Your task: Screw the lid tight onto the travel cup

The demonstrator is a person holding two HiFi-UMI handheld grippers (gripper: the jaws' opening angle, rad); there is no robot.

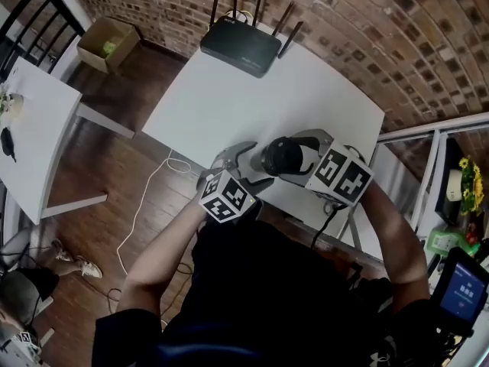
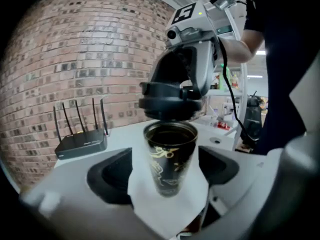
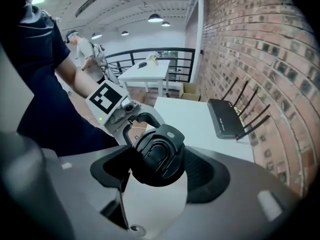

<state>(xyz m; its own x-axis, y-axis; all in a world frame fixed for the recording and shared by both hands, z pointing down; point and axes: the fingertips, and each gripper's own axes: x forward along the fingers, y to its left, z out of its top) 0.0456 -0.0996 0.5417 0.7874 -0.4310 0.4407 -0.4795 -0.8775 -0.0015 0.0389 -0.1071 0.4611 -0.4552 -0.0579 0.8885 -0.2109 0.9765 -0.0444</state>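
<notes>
The travel cup [image 2: 170, 160], black with a gold pattern and an open mouth, stands upright between the jaws of my left gripper [image 2: 167, 176]. Those jaws stand wide, with a gap showing on either side of the cup. My right gripper [image 3: 159, 170] is shut on the black lid [image 3: 157, 156]. In the left gripper view the lid [image 2: 170, 103] hangs level just above the cup's rim. In the head view both grippers meet at the white table's near edge: the left gripper [image 1: 250, 167] beside the right gripper [image 1: 286, 159], and the lid [image 1: 280, 156] hides the cup.
A black router [image 1: 241, 43] with several antennas sits at the far end of the white table [image 1: 229, 105]. A second white table [image 1: 30, 128] stands to the left, a cardboard box [image 1: 107, 43] and a white cable [image 1: 145, 205] lie on the wooden floor, and a railing [image 1: 435, 128] runs on the right.
</notes>
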